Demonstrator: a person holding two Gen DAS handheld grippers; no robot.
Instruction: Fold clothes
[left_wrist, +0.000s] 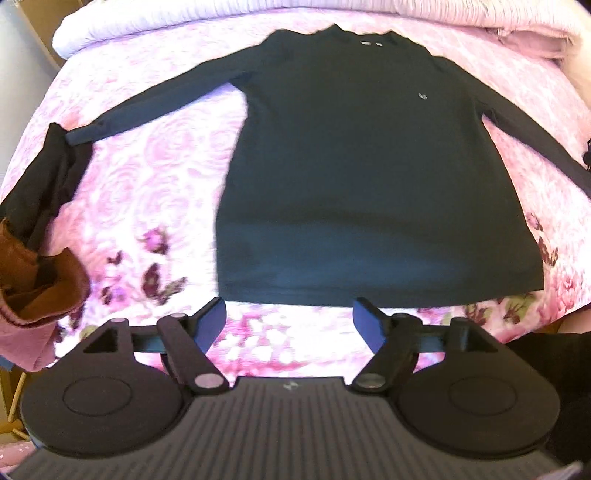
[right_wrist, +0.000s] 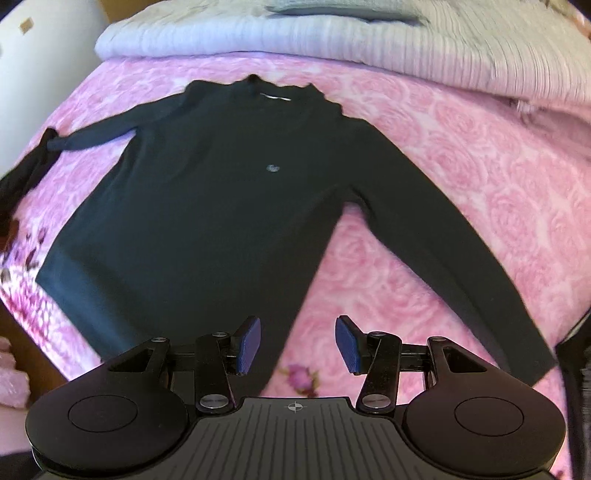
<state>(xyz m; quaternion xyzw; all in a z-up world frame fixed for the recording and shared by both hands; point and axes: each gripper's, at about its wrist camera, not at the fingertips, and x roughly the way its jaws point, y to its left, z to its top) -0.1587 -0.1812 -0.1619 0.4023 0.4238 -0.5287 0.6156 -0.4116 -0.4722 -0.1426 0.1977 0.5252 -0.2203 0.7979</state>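
A dark long-sleeved top (left_wrist: 362, 177) lies flat and face up on a pink floral bedspread (left_wrist: 155, 177), collar far, hem near, both sleeves spread out. My left gripper (left_wrist: 289, 325) is open and empty, just short of the hem's middle. In the right wrist view the top (right_wrist: 207, 206) fills the left and middle, and its right sleeve (right_wrist: 443, 258) runs down to the lower right. My right gripper (right_wrist: 298, 343) is open and empty, above the hem's right corner, between the body and the right sleeve.
A pile of other clothes, black (left_wrist: 44, 184) and brown (left_wrist: 40, 284), lies at the left edge of the bed by the left sleeve's cuff. A folded pale quilt (right_wrist: 369, 40) lies across the far side of the bed (right_wrist: 480, 166).
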